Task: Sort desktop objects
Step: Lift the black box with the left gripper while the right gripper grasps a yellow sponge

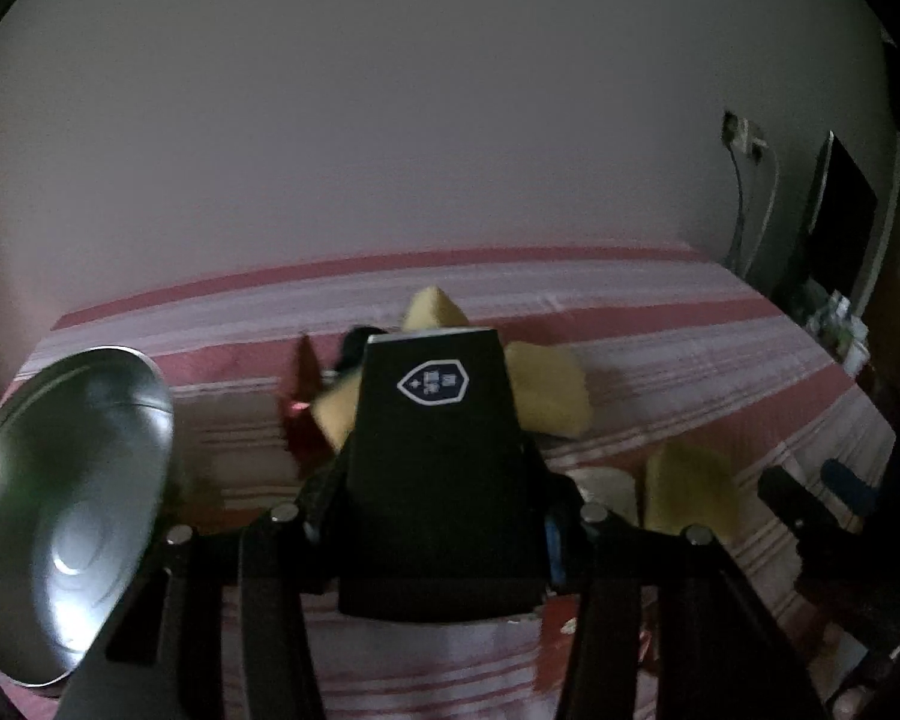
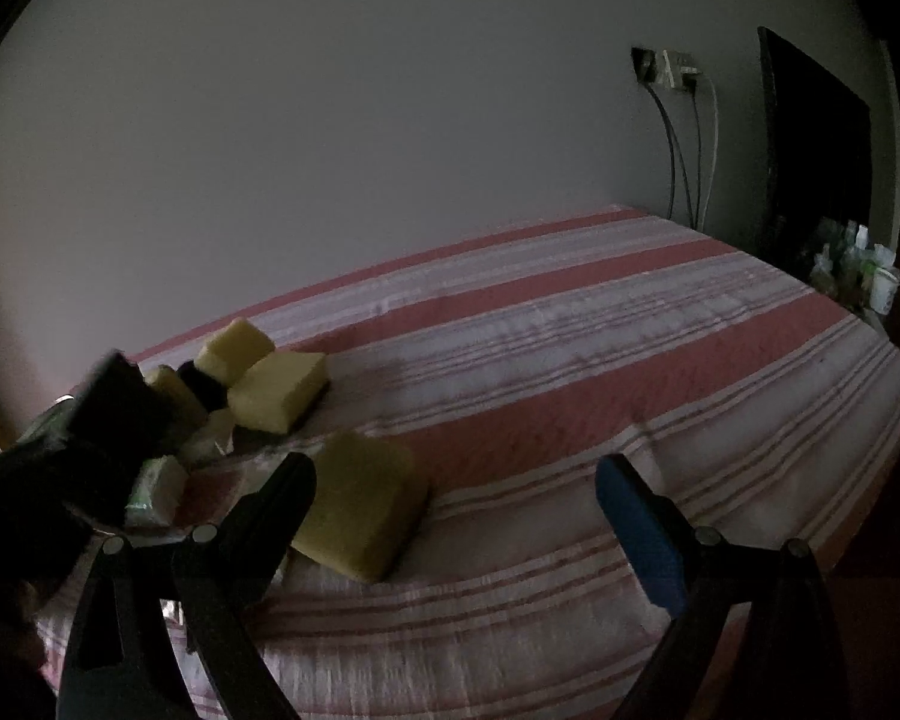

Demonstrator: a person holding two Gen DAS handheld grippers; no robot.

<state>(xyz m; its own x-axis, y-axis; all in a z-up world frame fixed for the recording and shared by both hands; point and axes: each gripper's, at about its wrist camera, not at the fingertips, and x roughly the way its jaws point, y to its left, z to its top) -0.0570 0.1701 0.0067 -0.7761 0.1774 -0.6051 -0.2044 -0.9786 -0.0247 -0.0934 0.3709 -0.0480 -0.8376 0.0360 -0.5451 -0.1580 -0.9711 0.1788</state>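
Clamped on the black box point(image 1: 432, 450) with the left gripper point(image 1: 438, 531), pads pressing both long sides near the lower end only, most of the length sticking out forward. Held, as it seems, off the striped cover point(image 1: 720, 354), just to the right of the metal bowl point(image 1: 72, 516). Probably a carry toward some sorting place, perhaps the bowl itself; cannot tell for sure. Could tip or slide out of so short a hold, because of smooth faces and weight far ahead of the pads. Could also knock the rim of the bowl, very close on the left and seemingly tilted up on edge; might then roll or spill. Beyond the box, farther from the bowl: yellow sponges point(image 1: 546, 390) and something red point(image 1: 300, 414), too blurred to name, easy to brush when lowering. As for the right gripper point(image 2: 450, 510): standing apart, holding nothing, well to the right of the bowl, with one more yellow sponge point(image 2: 360, 504) just ahead of its left finger, untouched. Some risk there of crossing paths with the left gripper, both working in the same crowded corner. Dim light too, so hard to judge edges.
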